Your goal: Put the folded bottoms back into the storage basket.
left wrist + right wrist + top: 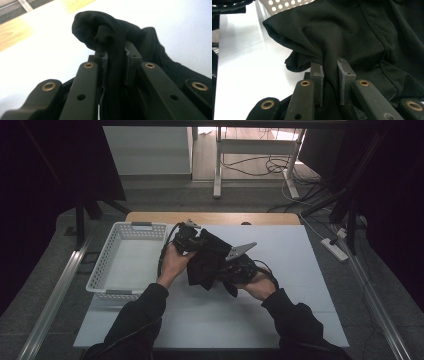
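Working from the big things down, the white worktop [280,310] carries everything, with a white perforated basket [127,262] standing at its left side, and as far as the high view shows that basket has nothing in it. Between the person's two hands a black garment [207,262] is bunched and lifted over the middle of the worktop, just to the right of the basket.

Both tongs are clamped on it. The left tongs [115,53] have their jaws drawn narrow with a fold of cloth running between them and a rolled lump of fabric rising above the tips. The right tongs [329,65] pinch another fold, beside a stitched seam.

The step in hand looks like gathering or folding the garment, probably on its way into the basket, though the dark cloth against dark tools makes its exact shape hard to read from above.

To do this well, keep both grips firm, since the fabric looks thin and slippery. Move the hands together so the cloth hangs slack between them. Lift high enough that the trailing edge clears the basket rim. Release one grip at a time once the bundle rests inside.
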`<state>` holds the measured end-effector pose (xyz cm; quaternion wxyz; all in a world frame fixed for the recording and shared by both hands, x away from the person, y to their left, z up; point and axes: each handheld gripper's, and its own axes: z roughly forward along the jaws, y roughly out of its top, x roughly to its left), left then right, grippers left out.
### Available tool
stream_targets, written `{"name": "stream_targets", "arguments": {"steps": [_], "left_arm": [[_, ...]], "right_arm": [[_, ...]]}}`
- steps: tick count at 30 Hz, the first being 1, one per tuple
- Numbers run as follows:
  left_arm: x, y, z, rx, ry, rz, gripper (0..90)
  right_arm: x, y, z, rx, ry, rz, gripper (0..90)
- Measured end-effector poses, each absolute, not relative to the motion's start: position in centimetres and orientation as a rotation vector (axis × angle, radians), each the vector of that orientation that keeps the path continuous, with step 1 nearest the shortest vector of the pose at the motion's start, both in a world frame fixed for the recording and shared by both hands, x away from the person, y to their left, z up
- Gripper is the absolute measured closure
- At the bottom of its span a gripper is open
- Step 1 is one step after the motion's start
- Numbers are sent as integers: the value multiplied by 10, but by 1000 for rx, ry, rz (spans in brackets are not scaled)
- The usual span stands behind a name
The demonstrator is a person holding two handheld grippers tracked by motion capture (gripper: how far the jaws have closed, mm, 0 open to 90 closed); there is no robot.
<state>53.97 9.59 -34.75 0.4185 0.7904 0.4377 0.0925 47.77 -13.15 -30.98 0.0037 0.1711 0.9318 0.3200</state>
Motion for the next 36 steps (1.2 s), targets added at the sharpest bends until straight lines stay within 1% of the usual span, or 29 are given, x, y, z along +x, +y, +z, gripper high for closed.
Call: {"name": "stream_targets", "arguments": {"steps": [16, 36], "left_arm": [[539, 125, -323, 1943, 1115, 273, 769], [534, 179, -313, 1919, 1153, 333, 770]], "right_arm": [[481, -103, -295, 473, 2914, 1053, 777], [487, -57, -293, 423, 2914, 1141, 777]]}}
